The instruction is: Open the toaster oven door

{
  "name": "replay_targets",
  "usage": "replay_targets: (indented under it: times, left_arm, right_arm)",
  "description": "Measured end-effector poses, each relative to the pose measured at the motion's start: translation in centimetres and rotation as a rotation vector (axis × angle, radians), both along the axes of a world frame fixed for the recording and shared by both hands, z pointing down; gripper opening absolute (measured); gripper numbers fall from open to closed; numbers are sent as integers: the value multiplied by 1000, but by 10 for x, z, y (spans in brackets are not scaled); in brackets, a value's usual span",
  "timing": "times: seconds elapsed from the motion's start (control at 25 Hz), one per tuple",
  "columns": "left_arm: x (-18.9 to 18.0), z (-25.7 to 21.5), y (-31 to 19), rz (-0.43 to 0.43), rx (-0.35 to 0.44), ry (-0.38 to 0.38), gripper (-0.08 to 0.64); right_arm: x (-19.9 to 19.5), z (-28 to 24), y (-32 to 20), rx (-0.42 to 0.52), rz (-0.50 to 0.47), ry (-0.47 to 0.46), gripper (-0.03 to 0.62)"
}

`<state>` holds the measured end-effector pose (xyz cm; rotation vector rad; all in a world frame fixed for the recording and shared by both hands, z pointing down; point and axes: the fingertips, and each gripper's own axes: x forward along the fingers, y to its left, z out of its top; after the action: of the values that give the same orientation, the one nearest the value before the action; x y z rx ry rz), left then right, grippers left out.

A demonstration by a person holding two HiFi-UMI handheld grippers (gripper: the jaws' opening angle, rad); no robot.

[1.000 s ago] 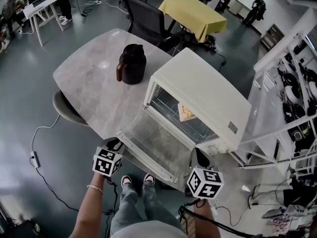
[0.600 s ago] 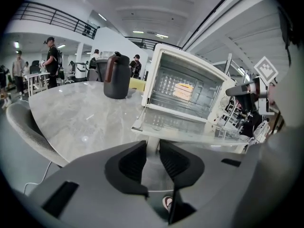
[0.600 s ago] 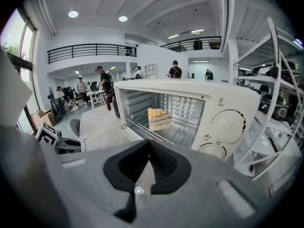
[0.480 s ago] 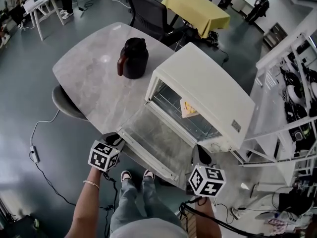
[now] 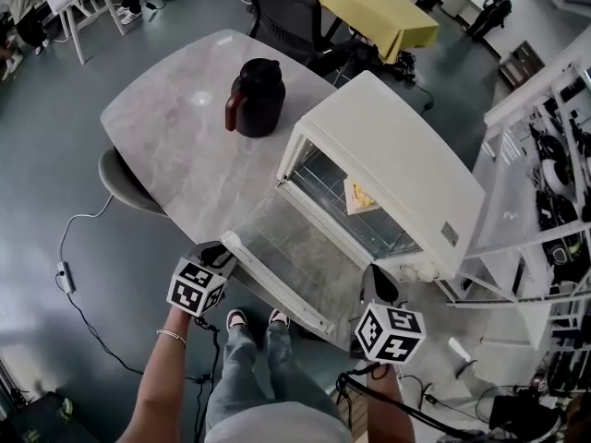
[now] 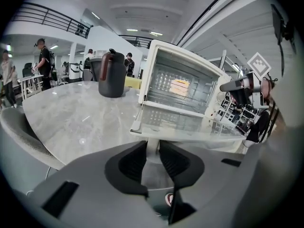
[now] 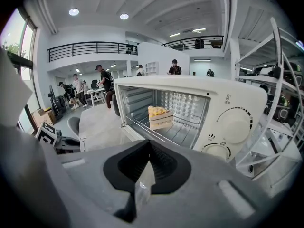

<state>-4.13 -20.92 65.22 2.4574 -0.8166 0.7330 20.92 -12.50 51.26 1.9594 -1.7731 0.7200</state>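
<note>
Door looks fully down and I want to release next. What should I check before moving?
1. Toaster oven door lying flat, fully open: ok.
2. Left gripper closed on the door handle: ok.
3. Right gripper empty, jaws together, clear of the door: ok.
4. Small crate of food upright on the rack, behind the door line: ok.
5. Dark jug apart from the oven on the table: ok.
6. Dial set to off: cannot tell.
</note>
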Motion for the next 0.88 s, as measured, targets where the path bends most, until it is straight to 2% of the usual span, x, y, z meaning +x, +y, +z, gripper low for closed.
replay_targets:
  times: [0.88]
  left_arm:
    - [1,11,0,23,24,9,92]
  right_arm:
    - [-1,4,1,-11,-5,7,6]
